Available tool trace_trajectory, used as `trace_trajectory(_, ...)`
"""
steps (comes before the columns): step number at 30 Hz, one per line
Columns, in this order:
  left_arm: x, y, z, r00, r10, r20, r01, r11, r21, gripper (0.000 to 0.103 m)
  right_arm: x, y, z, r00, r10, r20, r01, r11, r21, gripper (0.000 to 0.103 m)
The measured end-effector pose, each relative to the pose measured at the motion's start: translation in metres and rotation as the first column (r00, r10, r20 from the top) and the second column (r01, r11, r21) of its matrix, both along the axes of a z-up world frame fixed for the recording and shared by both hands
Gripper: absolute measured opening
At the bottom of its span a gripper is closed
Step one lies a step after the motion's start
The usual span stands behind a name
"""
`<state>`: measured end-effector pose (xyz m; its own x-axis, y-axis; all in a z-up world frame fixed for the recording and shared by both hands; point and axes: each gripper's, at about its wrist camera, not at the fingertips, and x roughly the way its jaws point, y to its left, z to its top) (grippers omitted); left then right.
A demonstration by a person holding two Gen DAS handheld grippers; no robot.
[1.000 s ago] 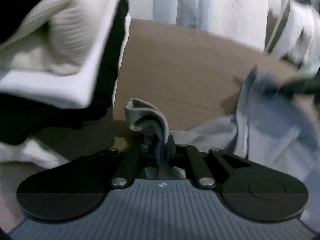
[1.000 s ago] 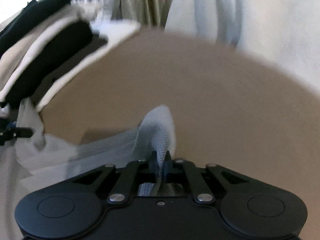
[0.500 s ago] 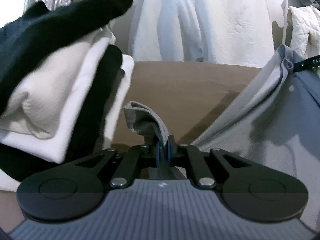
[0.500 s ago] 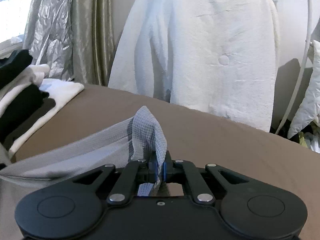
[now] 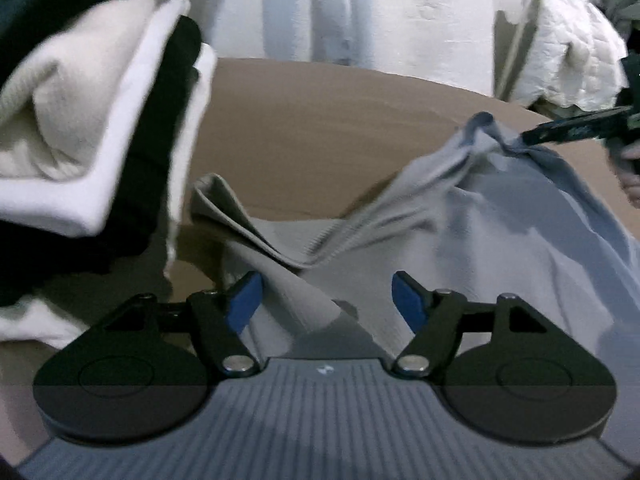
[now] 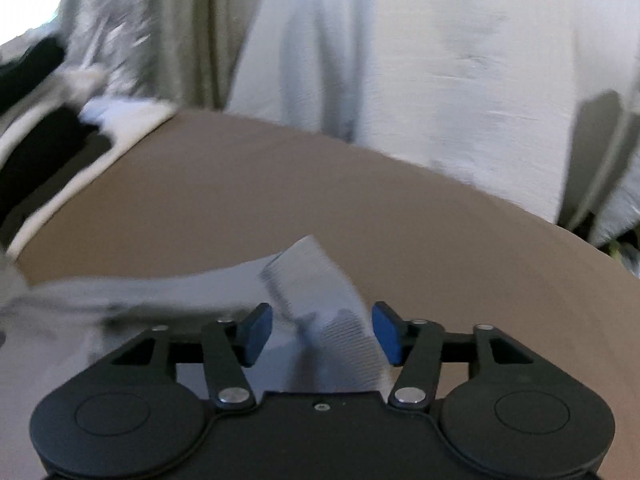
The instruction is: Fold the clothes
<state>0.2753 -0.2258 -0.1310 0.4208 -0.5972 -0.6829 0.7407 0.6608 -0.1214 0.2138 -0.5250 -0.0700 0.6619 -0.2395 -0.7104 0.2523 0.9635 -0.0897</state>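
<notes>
A grey knit garment (image 5: 480, 232) lies rumpled on the brown surface (image 5: 320, 132). My left gripper (image 5: 326, 300) is open, its blue pads apart, with a folded corner of the garment lying loose between them. My right gripper (image 6: 320, 330) is open too, and a ribbed grey edge of the garment (image 6: 332, 320) stands loose between its pads. In the left wrist view the right gripper's finger (image 5: 576, 128) shows at the far right, by a raised peak of the cloth.
A stack of folded black and white clothes (image 5: 92, 140) sits at the left, close to my left gripper; it shows in the right wrist view (image 6: 52, 152) too. White cloth (image 6: 420, 60) and curtains (image 6: 160, 40) hang behind the brown surface (image 6: 280, 192).
Both grippers were shut on the grey garment and held it up; both have opened and let it go, and the cloth has dropped onto the surface.
</notes>
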Motion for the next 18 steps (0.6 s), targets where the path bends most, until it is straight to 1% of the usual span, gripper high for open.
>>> trace_trajectory(1,0.000,-0.006,-0.002,1.000,0.009,0.015,-0.009,0.999,0.032,0.082,0.005,0.003,-0.008,0.999,0.015,-0.036,-0.017,0.998,-0.054,0.067)
trace_trajectory(2,0.004,-0.016,-0.008,0.998,0.043,0.040,-0.047,0.994,0.100,0.084,0.010,0.007,-0.017,0.997,0.028,-0.073,-0.036,0.994,-0.106,0.067)
trace_trajectory(3,0.010,-0.025,-0.013,0.995,0.080,0.067,-0.090,0.981,0.171,0.084,0.015,0.010,-0.026,0.993,0.036,-0.116,-0.056,0.983,-0.172,0.065)
trace_trajectory(4,0.014,-0.030,-0.018,0.987,0.130,0.090,-0.148,0.961,0.233,0.086,0.019,0.011,-0.036,0.985,0.030,-0.172,-0.077,0.958,-0.276,0.062)
trace_trajectory(5,0.018,-0.032,-0.017,0.980,0.177,0.092,-0.194,0.953,0.233,0.085,0.023,0.010,-0.043,0.977,0.014,-0.211,-0.090,0.931,-0.354,0.042)
trace_trajectory(6,0.022,-0.030,-0.013,0.976,0.206,0.063,-0.214,0.959,0.184,0.085,0.025,0.004,-0.042,0.978,-0.012,-0.208,-0.069,0.925,-0.374,0.009)
trace_trajectory(7,0.023,-0.026,-0.011,0.975,0.219,0.034,-0.221,0.966,0.136,0.085,0.026,-0.004,-0.040,0.981,-0.038,-0.192,-0.039,0.924,-0.381,0.002)
trace_trajectory(8,0.025,-0.023,-0.008,0.974,0.228,0.004,-0.228,0.970,0.090,0.084,0.024,-0.012,-0.032,0.988,-0.066,-0.139,0.013,0.936,-0.351,0.004)
trace_trajectory(10,0.026,-0.025,-0.010,0.975,0.222,0.005,-0.222,0.974,0.050,0.084,0.021,-0.027,-0.017,0.992,-0.122,-0.045,0.104,0.951,-0.292,0.005)
trace_trajectory(11,0.026,-0.026,-0.011,0.976,0.218,0.007,-0.218,0.975,0.031,0.084,0.020,-0.030,-0.013,0.991,-0.128,-0.032,0.113,0.949,-0.293,0.005)
trace_trajectory(13,0.029,-0.036,-0.020,0.973,0.231,0.017,-0.231,0.972,0.039,0.084,0.017,-0.034,-0.010,0.992,-0.122,-0.037,0.106,0.951,-0.290,0.005)
trace_trajectory(14,0.030,-0.040,-0.024,0.971,0.239,0.027,-0.240,0.970,0.046,0.084,0.016,-0.036,-0.009,0.992,-0.119,-0.048,0.100,0.952,-0.289,0.008)
trace_trajectory(15,0.027,-0.045,-0.024,0.974,0.221,0.055,-0.224,0.973,0.054,0.082,0.015,-0.037,-0.008,0.991,-0.119,-0.058,0.097,0.953,-0.288,0.014)
trace_trajectory(16,0.024,-0.050,-0.024,0.976,0.199,0.085,-0.204,0.977,0.064,0.047,0.013,-0.040,-0.005,0.990,-0.126,-0.062,0.103,0.953,-0.286,0.014)
trace_trajectory(17,0.021,-0.055,-0.024,0.978,0.176,0.114,-0.185,0.980,0.074,0.004,0.011,-0.043,-0.003,0.990,-0.130,-0.061,0.108,0.954,-0.281,0.014)
trace_trajectory(18,0.017,-0.055,-0.019,0.973,0.159,0.165,-0.177,0.979,0.105,0.004,0.008,-0.043,0.000,0.991,-0.127,-0.043,0.111,0.958,-0.265,0.005)
